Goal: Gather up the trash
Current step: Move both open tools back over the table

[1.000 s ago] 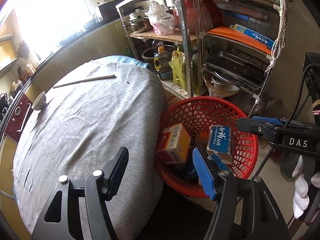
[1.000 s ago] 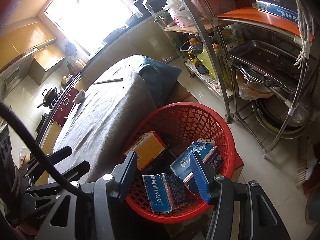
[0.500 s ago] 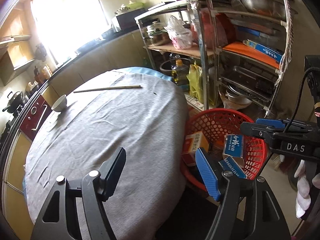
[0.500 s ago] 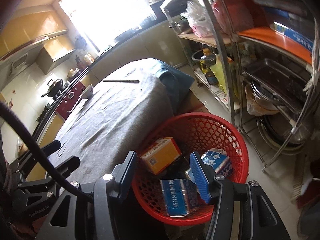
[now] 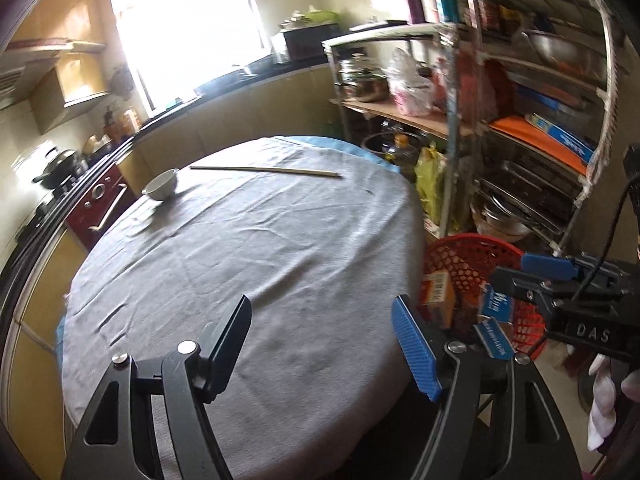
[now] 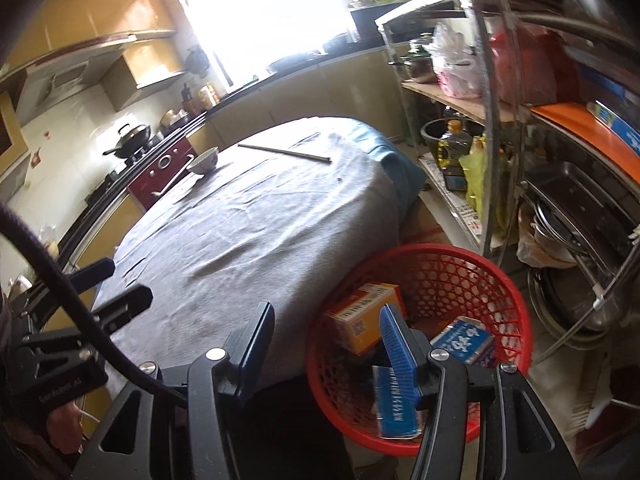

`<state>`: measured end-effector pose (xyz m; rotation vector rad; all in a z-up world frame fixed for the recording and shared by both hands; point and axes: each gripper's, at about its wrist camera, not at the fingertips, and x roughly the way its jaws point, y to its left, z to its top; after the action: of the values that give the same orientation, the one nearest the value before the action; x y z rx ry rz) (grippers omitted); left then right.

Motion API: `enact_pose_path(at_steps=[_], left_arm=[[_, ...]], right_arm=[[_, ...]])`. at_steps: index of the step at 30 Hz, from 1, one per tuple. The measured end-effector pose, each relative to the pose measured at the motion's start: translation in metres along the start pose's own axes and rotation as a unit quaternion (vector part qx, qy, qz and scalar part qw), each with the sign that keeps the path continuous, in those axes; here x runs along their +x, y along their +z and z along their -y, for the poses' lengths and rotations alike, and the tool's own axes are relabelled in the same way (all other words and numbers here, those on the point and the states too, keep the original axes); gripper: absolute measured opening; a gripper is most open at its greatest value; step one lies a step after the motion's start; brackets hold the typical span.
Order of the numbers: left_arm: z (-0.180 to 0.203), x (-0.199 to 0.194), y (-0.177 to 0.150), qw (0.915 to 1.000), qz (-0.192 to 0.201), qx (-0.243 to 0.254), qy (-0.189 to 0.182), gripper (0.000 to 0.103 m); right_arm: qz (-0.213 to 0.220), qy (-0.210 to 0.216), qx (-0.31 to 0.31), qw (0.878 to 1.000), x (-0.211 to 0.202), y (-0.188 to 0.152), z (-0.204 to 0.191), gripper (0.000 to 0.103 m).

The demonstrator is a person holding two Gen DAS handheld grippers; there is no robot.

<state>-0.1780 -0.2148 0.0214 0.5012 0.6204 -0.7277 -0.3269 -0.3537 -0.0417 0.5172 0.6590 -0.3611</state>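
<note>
The left gripper hangs above the near edge of the table, its jaws spread wide with nothing between them; one finger is black, the other has a ribbed blue pad. The right gripper is also wide open and empty, held over the gap between the table edge and the basket, pointing forward and slightly down. Each gripper shows at the side of the other's view.

The trash lies in the red basket on the floor, just beside the table: an orange box leaning against the inner wall, a blue carton and another blue packet near the bottom. The basket is plastic with an open lattice wall.

The round table wears a wrinkled grey cloth. At its far side lie a pair of chopsticks and, well apart from them, a small white bowl. A metal rack crowded with pots, bags and trays stands close behind the basket.
</note>
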Motion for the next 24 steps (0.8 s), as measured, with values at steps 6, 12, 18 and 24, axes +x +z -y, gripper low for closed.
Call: enact_pose_path(at_steps=[6,12,18,24], left_arm=[[-0.032,-0.009,-0.006,0.9986,0.004,-0.036,0.037,0.073],[-0.072,-0.022,-0.017,0.9943,0.008,-0.077,0.073,0.073],[-0.113,-0.036,-0.031,0.9881,0.013,-0.12,0.096,0.073],[-0.154,-0.053,-0.044,0.9779,0.022,-0.169,0.12,0.074]], right_arm=[[0.002,0.02,-0.043,0.999,0.003,0.006,-0.04,0.059],[0.009,0.042,-0.084,0.996,0.007,0.012,-0.084,0.059],[0.013,0.059,-0.122,0.991,0.011,0.016,-0.128,0.059],[0.021,0.073,-0.157,0.985,0.009,0.02,-0.167,0.059]])
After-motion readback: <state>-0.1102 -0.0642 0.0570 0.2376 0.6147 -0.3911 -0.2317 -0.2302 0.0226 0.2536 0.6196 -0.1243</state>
